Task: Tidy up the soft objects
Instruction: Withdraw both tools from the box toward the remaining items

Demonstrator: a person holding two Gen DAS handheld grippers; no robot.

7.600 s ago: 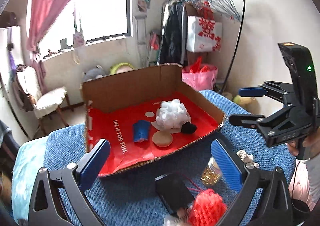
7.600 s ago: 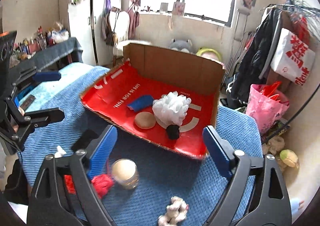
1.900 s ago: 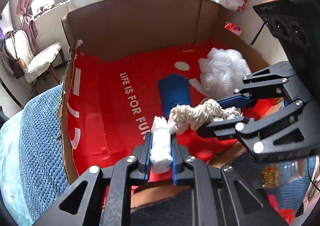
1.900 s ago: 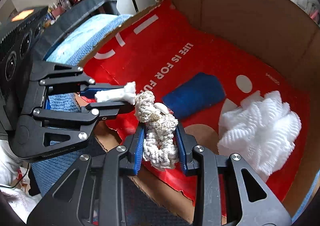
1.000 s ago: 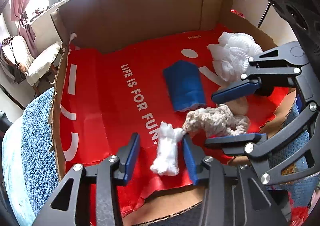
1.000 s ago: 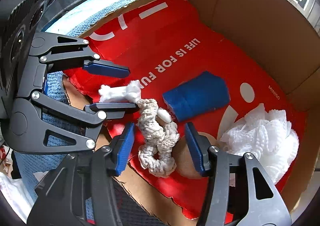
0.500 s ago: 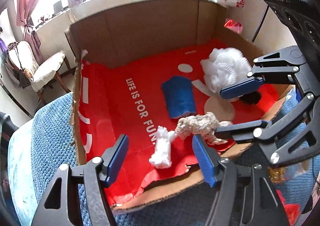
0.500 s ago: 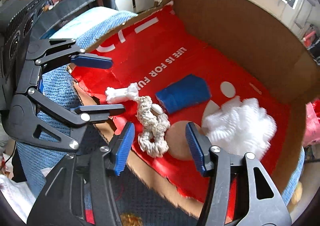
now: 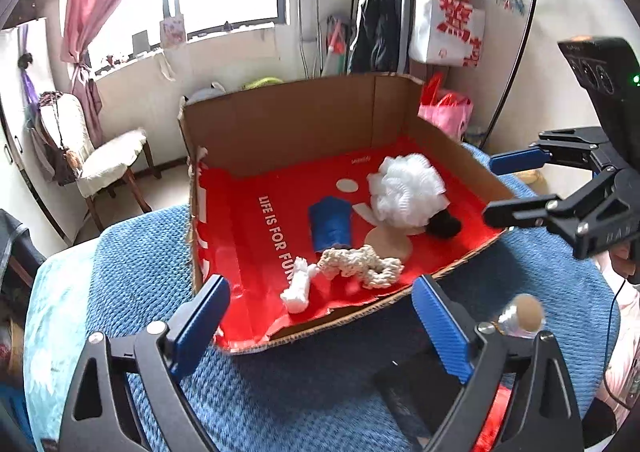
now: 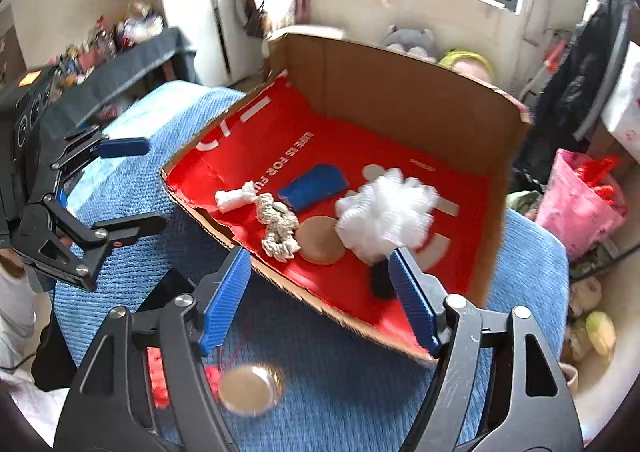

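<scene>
An open cardboard box (image 9: pixel 304 120) (image 10: pixel 400 92) with a red floor sits on a blue blanket. In it lie a beige knotted rope (image 9: pixel 362 261) (image 10: pixel 278 228) with a white end piece (image 9: pixel 298 286) (image 10: pixel 236 198), a blue cloth (image 9: pixel 330 224) (image 10: pixel 314 186), a white mesh puff (image 9: pixel 406 192) (image 10: pixel 384 212), a tan round pad (image 9: pixel 390 244) (image 10: pixel 322 240) and a small black item (image 9: pixel 442 226). My left gripper (image 9: pixel 320 328) (image 10: pixel 120 188) is open and empty, in front of the box. My right gripper (image 10: pixel 320 296) (image 9: pixel 508 188) is open and empty at the box's near right.
On the blanket (image 9: pixel 140 252) in front of the box lie a cork-topped jar (image 9: pixel 520 318) (image 10: pixel 248 388), a black flat object (image 9: pixel 416 392) and a red mesh item (image 10: pixel 158 376). A chair (image 9: pixel 100 156) stands left. A clothes rack (image 9: pixel 460 12) and pink bag (image 10: pixel 580 200) stand right.
Both grippers let go of the rope and its white end, opened wide and pulled back out of the box. The rope now lies on the red floor.
</scene>
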